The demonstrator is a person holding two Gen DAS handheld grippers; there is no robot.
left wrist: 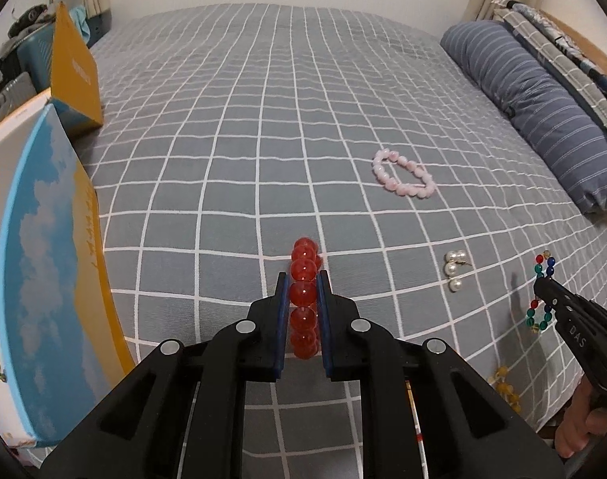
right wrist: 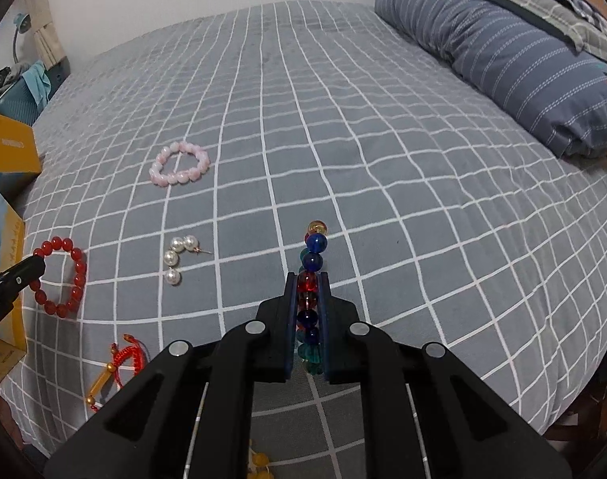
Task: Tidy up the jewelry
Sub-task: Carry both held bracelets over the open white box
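The left gripper (left wrist: 303, 279) pinches a red bead bracelet (left wrist: 304, 299) edge-on between its blue pads above a grey checked bedspread (left wrist: 223, 159), near an open yellow-and-blue box (left wrist: 64, 239) at the left. The right gripper (right wrist: 307, 281) clamps a multicoloured bead bracelet (right wrist: 313, 263) the same way, farther right. On the bedspread between them lies a pearl earring (right wrist: 177, 257); a pink bead bracelet (right wrist: 179, 163) rests farther off, and a red cord bracelet (right wrist: 119, 359) sits near the bed's near edge. A striped pillow (right wrist: 503, 52) lies far right.

right gripper (left wrist: 542, 285): "DAS" | left gripper (right wrist: 40, 267): "RobotAI", partly cut off
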